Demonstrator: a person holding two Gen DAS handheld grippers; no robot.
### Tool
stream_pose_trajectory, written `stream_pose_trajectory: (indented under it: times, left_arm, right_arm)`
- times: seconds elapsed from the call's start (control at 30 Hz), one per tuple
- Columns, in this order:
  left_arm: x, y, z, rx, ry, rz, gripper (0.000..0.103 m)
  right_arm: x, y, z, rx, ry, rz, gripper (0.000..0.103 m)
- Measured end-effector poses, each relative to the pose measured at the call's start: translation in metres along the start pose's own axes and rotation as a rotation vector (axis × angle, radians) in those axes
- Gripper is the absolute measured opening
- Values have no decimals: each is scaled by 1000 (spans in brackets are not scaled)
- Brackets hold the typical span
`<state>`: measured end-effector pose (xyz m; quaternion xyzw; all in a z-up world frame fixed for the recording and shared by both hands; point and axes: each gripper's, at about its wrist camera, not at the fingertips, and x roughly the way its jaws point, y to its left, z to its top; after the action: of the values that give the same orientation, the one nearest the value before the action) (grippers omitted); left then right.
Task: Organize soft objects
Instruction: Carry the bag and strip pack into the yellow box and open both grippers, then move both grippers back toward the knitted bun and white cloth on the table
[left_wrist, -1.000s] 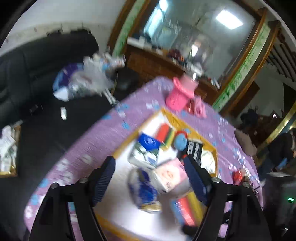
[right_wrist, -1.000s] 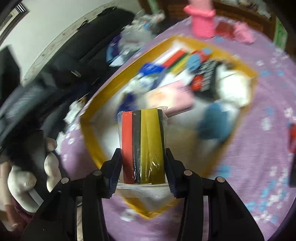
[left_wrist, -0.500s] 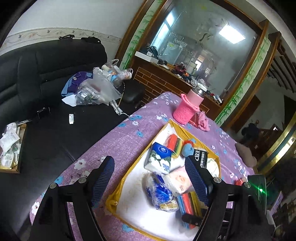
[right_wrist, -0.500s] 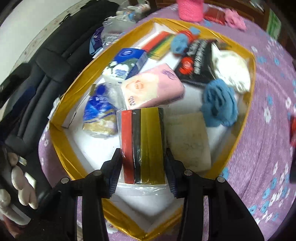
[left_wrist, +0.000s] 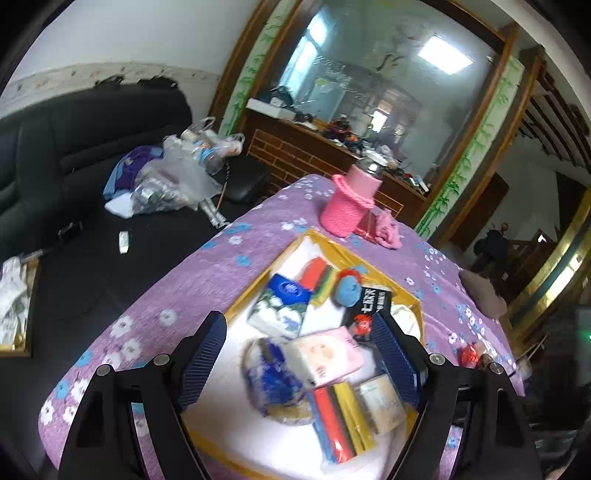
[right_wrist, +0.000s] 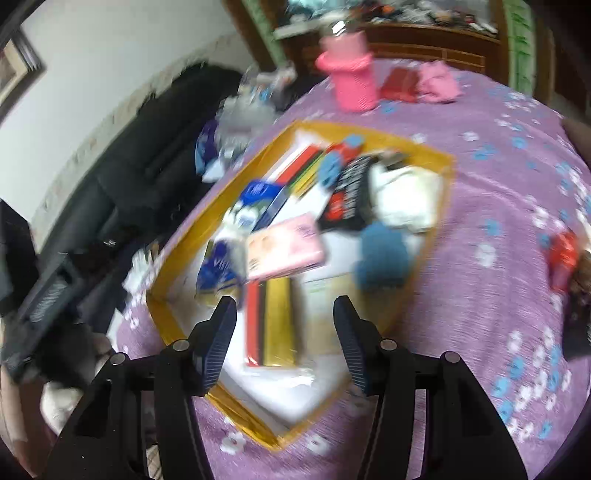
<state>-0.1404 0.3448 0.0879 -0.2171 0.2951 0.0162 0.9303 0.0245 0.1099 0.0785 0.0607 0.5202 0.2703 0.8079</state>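
A yellow-rimmed tray (left_wrist: 267, 274) (right_wrist: 369, 129) with a white floor sits on the purple flowered tablecloth. It holds several soft packs. A red, black and yellow striped pack (right_wrist: 273, 325) (left_wrist: 338, 421) lies flat at its near end beside a beige pack (right_wrist: 325, 306). A pink tissue pack (right_wrist: 284, 245) (left_wrist: 325, 358) lies just beyond. My right gripper (right_wrist: 284, 302) hovers above the striped pack. Its jaws are opening and the pads are clear of it. My left gripper (left_wrist: 297, 325) hangs over the tray, also opening, with nothing held.
In the tray are also a blue tissue pack (left_wrist: 280, 302), a blue wrapped bag (left_wrist: 273, 376), a black pack (right_wrist: 347, 195), a white pack (right_wrist: 402, 195) and a blue fluffy piece (right_wrist: 382, 258). A pink knitted bottle cover (left_wrist: 347, 206) stands beyond. A black sofa (left_wrist: 74, 147) carries plastic bags (left_wrist: 173, 181).
My right gripper has let go of the striped pack, which now lies in the tray, and has drawn up and back. The left gripper has shifted slightly and widened.
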Motion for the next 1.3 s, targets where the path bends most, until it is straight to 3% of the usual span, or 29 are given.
stream_pose_trajectory:
  times: [0.17, 0.37, 0.43, 0.63, 0.77, 0.93, 1.07, 1.17, 1.23, 1.3]
  left_arm:
    - [35, -28, 12, 140, 4, 24, 84]
    - [102, -52, 2, 307, 152, 138, 83]
    - [112, -58, -3, 329, 211, 153, 83]
    - [107, -64, -13, 331, 271, 158, 83]
    - [63, -65, 1, 278, 146, 103, 83]
    - [0, -96, 15, 231, 17, -67, 89]
    - [-14, -130, 1, 223, 32, -215, 90]
    - [-9, -153, -15, 240, 75, -269, 90]
    - [-6, -158, -20, 244, 92, -280, 90]
    - [-7, -162, -23, 260, 99, -278, 90]
  right_arm:
    - [-54, -37, -17, 32, -109, -106, 54]
    - [-104, -95, -49, 161, -180, -179, 53]
    - [-117, -114, -57, 195, -196, -200, 53]
    - [-141, -159, -79, 287, -223, -203, 53]
    - [-153, -182, -91, 327, -241, -211, 53]
    - [-167, -213, -86, 397, -283, -216, 53]
    - [-162, -247, -64, 478, -276, -133, 53]
    - [-144, -272, -33, 530, -203, -46, 53]
    - [-132, -282, -12, 549, -155, -31, 53]
    - [-117, -290, 11, 548, -100, -94, 53]
